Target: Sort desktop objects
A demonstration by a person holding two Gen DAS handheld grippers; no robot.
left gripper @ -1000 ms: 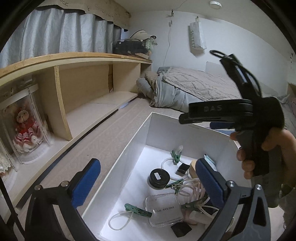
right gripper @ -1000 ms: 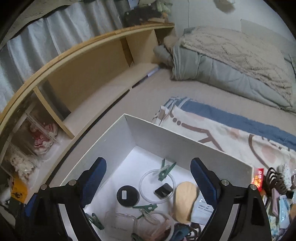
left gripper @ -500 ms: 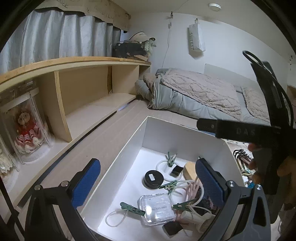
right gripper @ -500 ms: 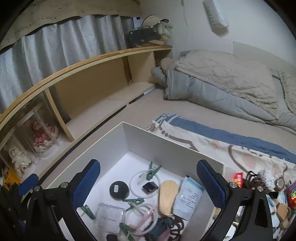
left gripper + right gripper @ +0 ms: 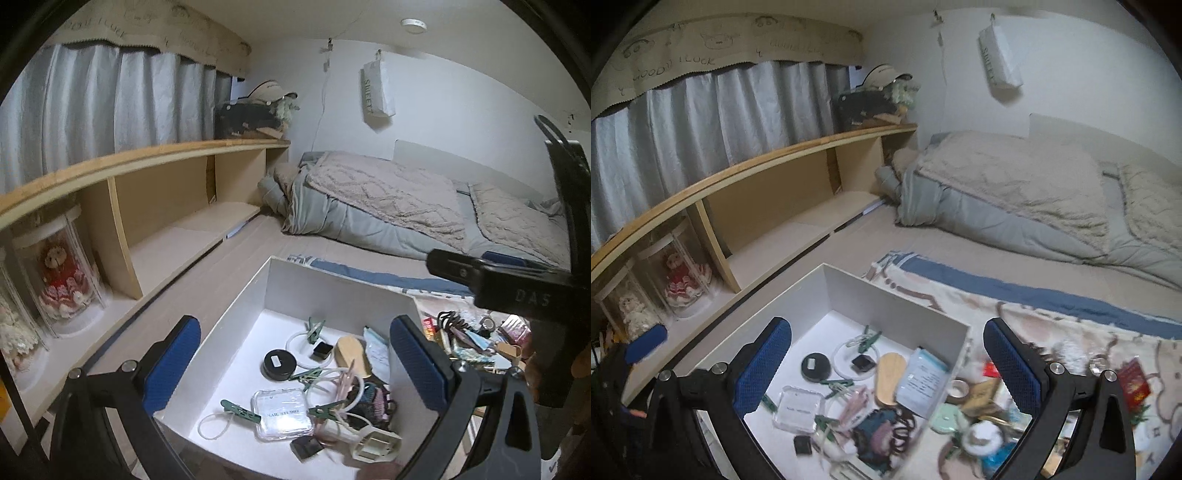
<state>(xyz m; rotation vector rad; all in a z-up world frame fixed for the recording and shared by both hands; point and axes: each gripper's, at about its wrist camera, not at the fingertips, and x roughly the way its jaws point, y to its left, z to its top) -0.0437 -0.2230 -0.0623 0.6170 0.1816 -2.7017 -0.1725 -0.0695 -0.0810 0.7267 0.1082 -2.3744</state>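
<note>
1. The left gripper [image 5: 295,373] has its blue-padded fingers [image 5: 171,363] spread wide apart, holding nothing and touching nothing; it hangs above the white box [image 5: 334,286].
2. The right gripper [image 5: 888,373] is likewise spread wide and empty, its fingers [image 5: 1012,369] clear of everything below. Its left finger sits over the box; its right finger sits over the patterned blanket [image 5: 1052,306].
3. Between the left gripper's fingers lie a black round tin [image 5: 279,364], a clear plastic case [image 5: 282,413] and green clothespins [image 5: 316,329] among white cord loops. The case lies flat, nearer the fingers than the tin.
4. A wooden oval piece [image 5: 891,377] lies between the right gripper's fingers, long axis running away from the fingers toward the far box wall. A white packet [image 5: 923,380] leans against the box's right wall, just beside it.
5. Under and beyond the right gripper's right finger, a loose pile of small items [image 5: 982,417] rests on the blanket outside the box; blur hides what most of them are.
6. The box's right wall stands between that pile and the things inside.
7. Ahead of both grippers are a wooden shelf [image 5: 798,147] to the left and a folded duvet [image 5: 1015,192] farther off.
</note>
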